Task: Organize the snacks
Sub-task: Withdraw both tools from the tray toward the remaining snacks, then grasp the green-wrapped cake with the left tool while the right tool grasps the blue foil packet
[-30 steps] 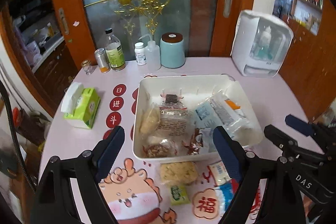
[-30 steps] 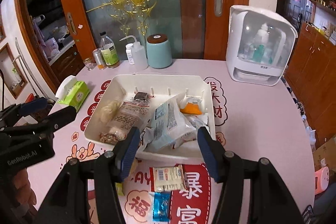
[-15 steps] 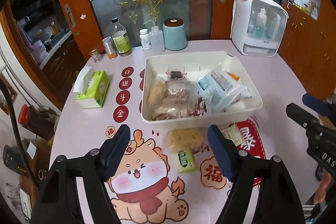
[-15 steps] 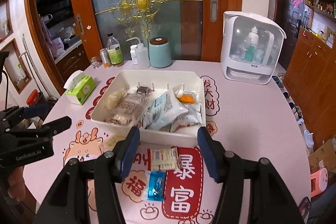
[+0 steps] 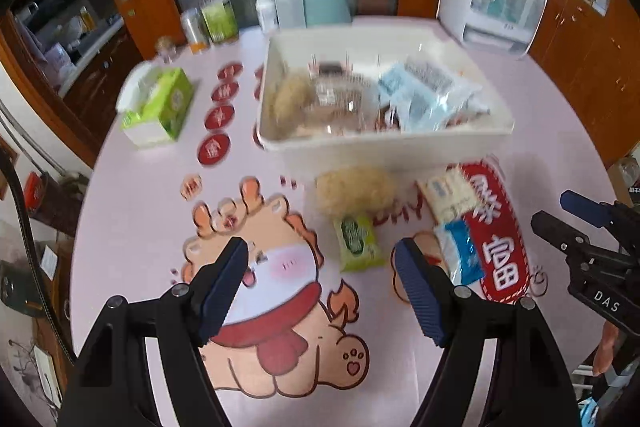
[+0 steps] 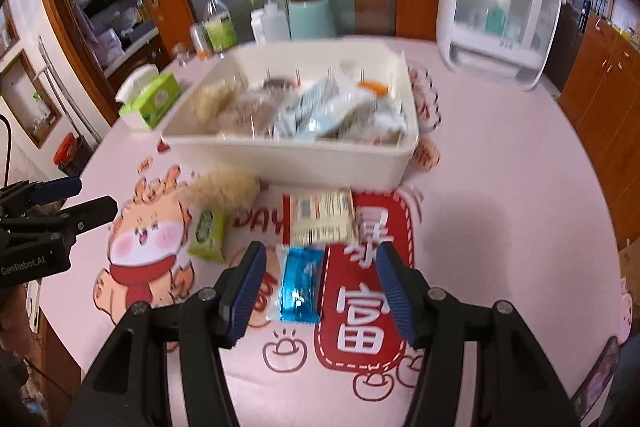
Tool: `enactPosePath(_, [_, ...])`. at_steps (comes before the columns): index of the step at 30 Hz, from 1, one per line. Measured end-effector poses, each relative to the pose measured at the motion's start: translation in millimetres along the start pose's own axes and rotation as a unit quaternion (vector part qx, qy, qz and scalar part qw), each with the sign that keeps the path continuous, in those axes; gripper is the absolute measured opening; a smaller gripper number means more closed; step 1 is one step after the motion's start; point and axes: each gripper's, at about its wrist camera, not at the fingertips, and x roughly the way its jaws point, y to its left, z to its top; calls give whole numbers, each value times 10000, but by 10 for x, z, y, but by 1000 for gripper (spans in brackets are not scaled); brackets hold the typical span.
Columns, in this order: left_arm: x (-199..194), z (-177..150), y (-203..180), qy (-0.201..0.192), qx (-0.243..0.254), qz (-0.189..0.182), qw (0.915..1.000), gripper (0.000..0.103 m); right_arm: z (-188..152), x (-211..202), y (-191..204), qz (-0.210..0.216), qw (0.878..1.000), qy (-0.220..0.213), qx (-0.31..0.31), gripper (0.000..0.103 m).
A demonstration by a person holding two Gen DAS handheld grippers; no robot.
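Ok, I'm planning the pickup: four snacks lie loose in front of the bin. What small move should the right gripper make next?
Probably lower the right gripper and close on the blue packet: it lies flat on the table between the open jaws, untouched, outside the white bin.

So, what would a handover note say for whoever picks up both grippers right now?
Left gripper: open, empty, above the mat near the green packet.
Right gripper: open, empty, over the blue packet, which shows between its fingers, not gripped.
Bin: already holds several snacks.
Left outside, in front of the bin: puffed snack, green packet, cream packet, blue packet.
To do: put those four in the bin.
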Motion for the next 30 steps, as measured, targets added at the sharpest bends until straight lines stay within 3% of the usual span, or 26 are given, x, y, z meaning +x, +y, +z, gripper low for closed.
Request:
enactPosePath(12, [927, -222, -19, 579, -625, -467, 9953, 75, -393, 792, 37, 132, 9946, 918, 462, 58])
enactPosePath(19, [1221, -143, -52, 592, -776, -505, 9939, 75, -436, 1009, 113, 179, 9927, 1064, 532, 58])
enactPosePath(25, [1465, -82, -118, 855, -737, -425, 9927, 74, -388, 1059, 175, -35, 9951, 935, 313, 58])
enactPosePath(30, [1565, -47, -210, 910, -486, -311, 9942, 56, -384, 1067, 213, -167, 9961, 841, 194, 58])
